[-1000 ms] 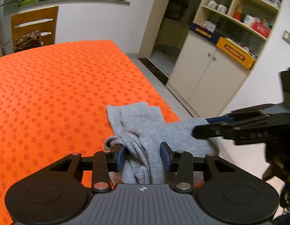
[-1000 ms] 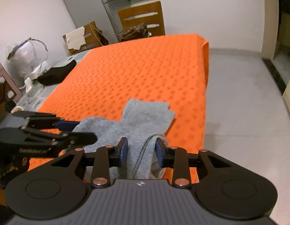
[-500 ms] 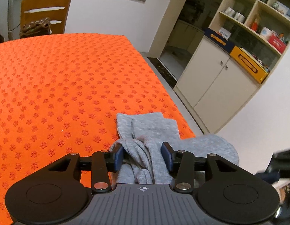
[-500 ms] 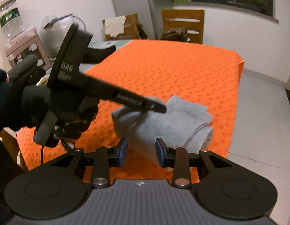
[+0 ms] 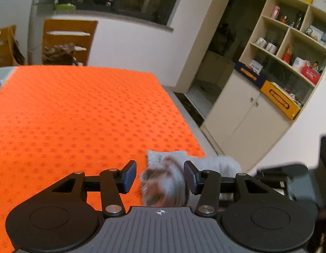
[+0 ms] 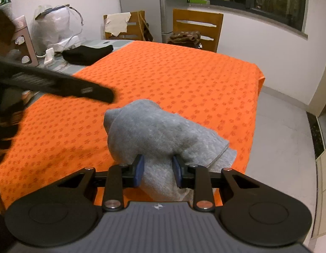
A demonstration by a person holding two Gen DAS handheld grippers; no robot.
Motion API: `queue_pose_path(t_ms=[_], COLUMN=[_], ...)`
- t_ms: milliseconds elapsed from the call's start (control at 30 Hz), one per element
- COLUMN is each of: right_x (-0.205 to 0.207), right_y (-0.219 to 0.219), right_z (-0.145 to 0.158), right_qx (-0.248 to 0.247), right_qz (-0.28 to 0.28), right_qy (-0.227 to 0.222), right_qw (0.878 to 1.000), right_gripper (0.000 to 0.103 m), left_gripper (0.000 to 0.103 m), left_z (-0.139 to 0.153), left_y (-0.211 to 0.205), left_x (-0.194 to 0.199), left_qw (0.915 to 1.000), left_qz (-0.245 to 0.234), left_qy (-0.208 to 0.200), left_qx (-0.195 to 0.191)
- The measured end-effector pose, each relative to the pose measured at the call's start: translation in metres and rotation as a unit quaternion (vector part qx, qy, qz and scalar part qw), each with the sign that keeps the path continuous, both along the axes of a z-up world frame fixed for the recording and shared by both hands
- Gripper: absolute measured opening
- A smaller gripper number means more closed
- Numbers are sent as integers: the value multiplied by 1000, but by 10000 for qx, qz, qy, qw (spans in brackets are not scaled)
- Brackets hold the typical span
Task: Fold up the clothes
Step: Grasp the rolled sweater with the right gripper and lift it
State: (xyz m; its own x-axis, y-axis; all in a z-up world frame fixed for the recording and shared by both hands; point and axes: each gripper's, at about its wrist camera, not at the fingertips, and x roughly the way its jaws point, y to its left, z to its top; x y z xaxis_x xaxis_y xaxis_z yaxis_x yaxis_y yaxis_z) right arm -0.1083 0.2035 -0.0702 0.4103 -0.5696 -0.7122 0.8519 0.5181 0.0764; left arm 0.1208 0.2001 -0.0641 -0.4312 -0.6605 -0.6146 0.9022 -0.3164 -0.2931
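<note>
A grey knitted garment [image 6: 163,135] lies bunched on the orange patterned cloth [image 6: 184,80] near its front right corner. My right gripper [image 6: 158,169] has its pads on either side of a thick fold of the garment. In the left wrist view the garment [image 5: 213,163] shows as a blurred grey lump, part of it between the pads of my left gripper [image 5: 159,176], whose jaws stand wide apart with a clear gap on the left side. The left gripper's fingers [image 6: 82,88] also cross the right wrist view, blurred, above the cloth.
Wooden chairs [image 6: 196,29] stand behind the table. A black garment [image 6: 87,52] and white bags [image 6: 55,27] lie on a grey surface at the far left. A cream cabinet with open shelves [image 5: 268,97] stands to the right across the floor.
The left gripper has lifted and opened, letting the garment slip. The right gripper has closed in on a fold of the garment, which is now bunched into a lump.
</note>
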Motion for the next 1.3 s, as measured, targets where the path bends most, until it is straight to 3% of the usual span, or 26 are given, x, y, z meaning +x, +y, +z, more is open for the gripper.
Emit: queue_pose_path(t_ms=[267,467,633,767,867,933,1100,1300], right_x=[-5,-15,-21,-28,-34,-38,-37,-18], right_y=[-52,-103,-136,-150,-152,-153,-121,-77], right_z=[-2,-4,-7,1,15,25,45,44], right_qx=[-109,-35,175,248,236,222,-161,-739], right_qz=[180,460,1029,1513,1897,2156,3264,4583], right_qy=[95,64,-24,-111,-187,-232,214,764], right_qw=[9997,9989,9945,9881,9814,9760,9449,8824], right_gripper=[34,37,44,44,44,44,44,44], left_gripper=[53,54,54,55,55,55,55,56], left_z=[12,24,39,50,53,55,56,55], left_y=[55,103,146,182,203,210,221,221], left_x=[16,0,-32,-66,-87,-101,-120,-133], left_qw=[9973,9850,9582,9283,9077,9000,8902,8887], left_qz=[713,1705,2845,3709,4183,4342,4534,4562], left_qy=[-98,-167,-190,-202,-50,-69,61,102], left_qx=[169,226,232,184,327,374,446,438])
